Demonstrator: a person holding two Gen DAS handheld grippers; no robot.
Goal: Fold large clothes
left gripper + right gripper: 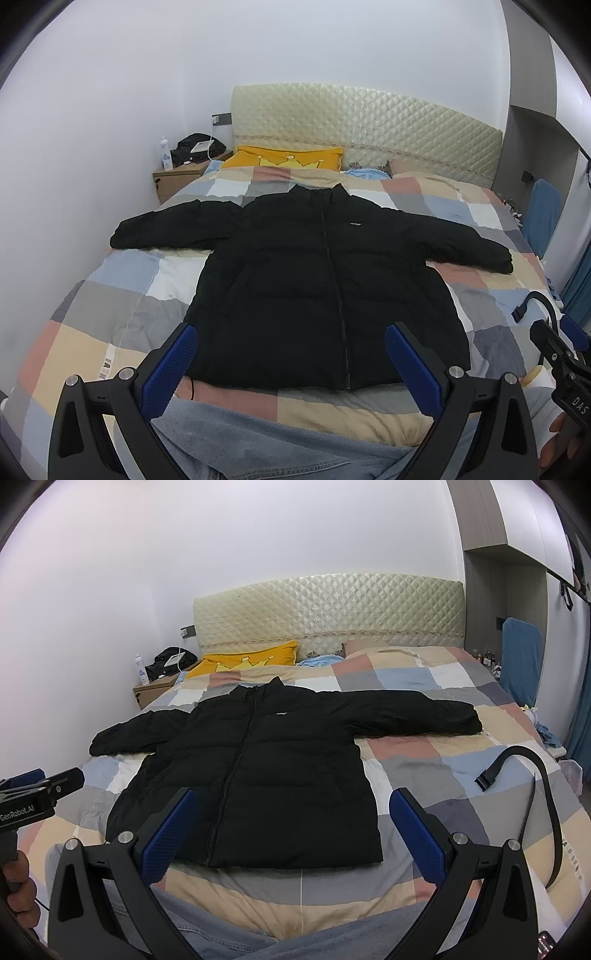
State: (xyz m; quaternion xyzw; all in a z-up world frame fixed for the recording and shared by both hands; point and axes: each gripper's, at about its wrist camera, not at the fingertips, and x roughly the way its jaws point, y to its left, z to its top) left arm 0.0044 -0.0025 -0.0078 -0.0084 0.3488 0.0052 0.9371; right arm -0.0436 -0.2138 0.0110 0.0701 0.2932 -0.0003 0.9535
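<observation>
A black puffer jacket [325,280] lies flat and zipped on the checkered bed cover [122,302], collar toward the headboard, both sleeves spread out sideways. It also shows in the right wrist view [258,771]. My left gripper [291,332] is open and empty, held above the jacket's hem. My right gripper [291,805] is open and empty, also above the hem at the near edge of the bed cover [424,775]. The right gripper's body shows at the right edge of the left wrist view, its fingers unseen there.
A black strap [539,790] lies on the bed at the right. A yellow pillow [284,158] rests by the quilted headboard [369,125]. A nightstand [177,177] with a bottle stands at the far left. My jeans-clad legs [266,443] are at the near edge.
</observation>
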